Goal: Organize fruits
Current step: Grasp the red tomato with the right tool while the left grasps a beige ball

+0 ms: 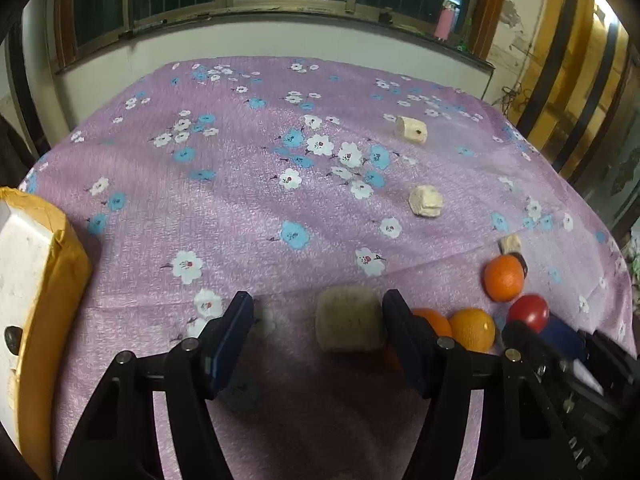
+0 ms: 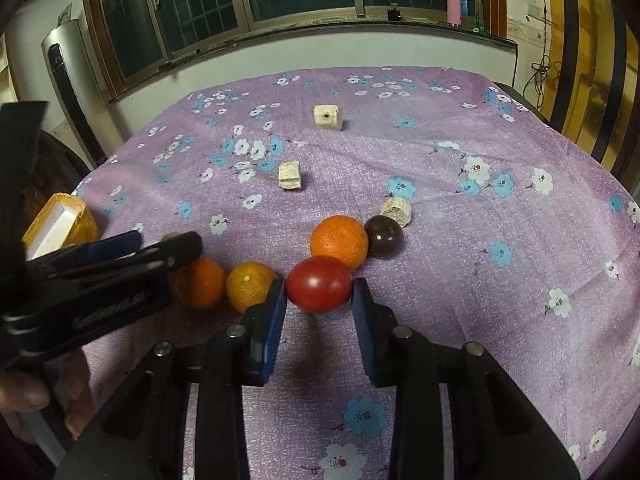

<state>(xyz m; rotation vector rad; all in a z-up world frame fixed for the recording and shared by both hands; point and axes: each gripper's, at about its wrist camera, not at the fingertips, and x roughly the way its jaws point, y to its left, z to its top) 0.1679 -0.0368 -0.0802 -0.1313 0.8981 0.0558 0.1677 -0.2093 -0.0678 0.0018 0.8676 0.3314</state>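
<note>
Purple flowered tablecloth (image 2: 460, 240): right gripper (image 2: 319, 300) pinches smooth red tomato-like fruit (image 2: 319, 283), liable to squirt free; left gripper (image 1: 318, 322), half-open, straddles pale foam block (image 1: 347, 317), unclamped, may nudge it.

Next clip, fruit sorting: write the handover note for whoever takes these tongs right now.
Right tongs: shut on the red fruit, low over the purple cloth.
Left tongs: open around a pale block, the right-hand pad at its side, the other clear.
Fruit: two small oranges, a larger orange and a dark round fruit clustered together.
Three more pale blocks lie beyond.
The yellow box sits at the left edge.
Done: nothing visibly sorted. Left: all fruit.
</note>
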